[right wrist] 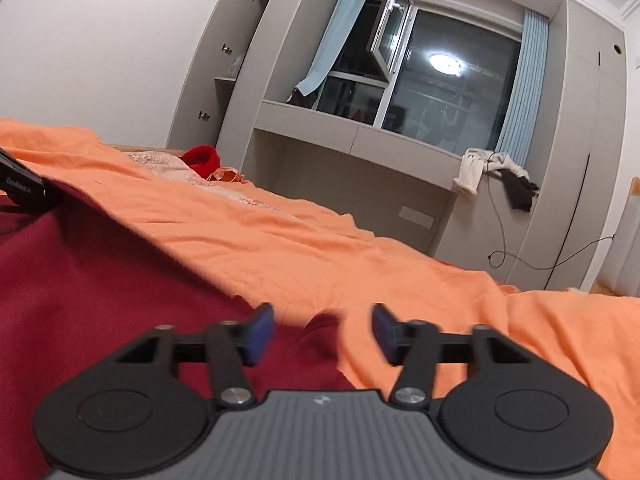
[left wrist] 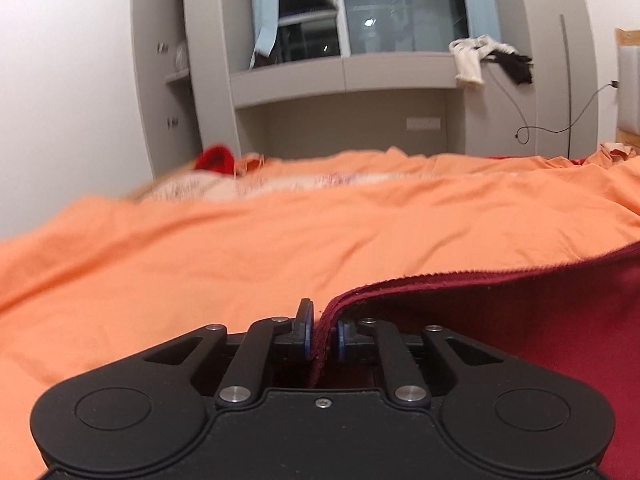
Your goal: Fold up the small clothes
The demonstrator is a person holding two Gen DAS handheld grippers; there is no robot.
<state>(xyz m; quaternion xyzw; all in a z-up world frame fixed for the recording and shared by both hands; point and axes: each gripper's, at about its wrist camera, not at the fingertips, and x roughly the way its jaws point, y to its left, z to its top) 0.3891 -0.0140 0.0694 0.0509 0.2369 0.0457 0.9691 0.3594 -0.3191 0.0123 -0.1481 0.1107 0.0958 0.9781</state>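
Observation:
A dark red garment (left wrist: 500, 320) lies on the orange bedsheet (left wrist: 240, 248). In the left wrist view its hemmed edge rises up and stands between the blue pads of my left gripper (left wrist: 323, 336). The jaws are only narrowly apart and do not visibly press the cloth. In the right wrist view the same garment (right wrist: 100, 280) spreads over the lower left. My right gripper (right wrist: 323, 332) is open wide just above its edge. A small bump of red cloth sits between the pads (right wrist: 260, 332), untouched.
The orange sheet (right wrist: 320, 240) is wrinkled. At its far end lie a bright red item (left wrist: 214, 160) and pale patterned fabric (left wrist: 200, 190). Behind the bed stands a grey cabinet with a window ledge (left wrist: 340, 76), where white and black clothes (left wrist: 468, 60) hang. A black object (right wrist: 20, 188) shows at the left edge.

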